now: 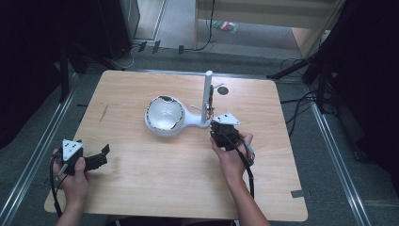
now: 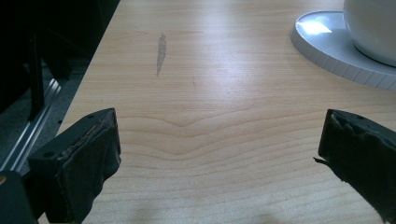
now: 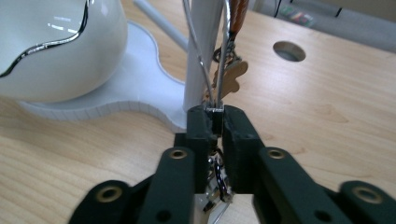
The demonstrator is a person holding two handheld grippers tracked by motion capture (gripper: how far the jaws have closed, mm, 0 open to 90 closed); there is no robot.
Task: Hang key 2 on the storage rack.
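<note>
our right gripper (image 3: 215, 122) had its jaws pressed on a keyring (image 3: 219, 70) that hung beside the white post (image 1: 207, 96), so we judged the hanging not finished. our left gripper (image 2: 219, 154) waited wide open, well apart from the white bowl (image 1: 163, 114).

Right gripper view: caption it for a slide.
Right tongs shut on a wire loop hanging by the white stand's post, beside a white bowl.
</note>
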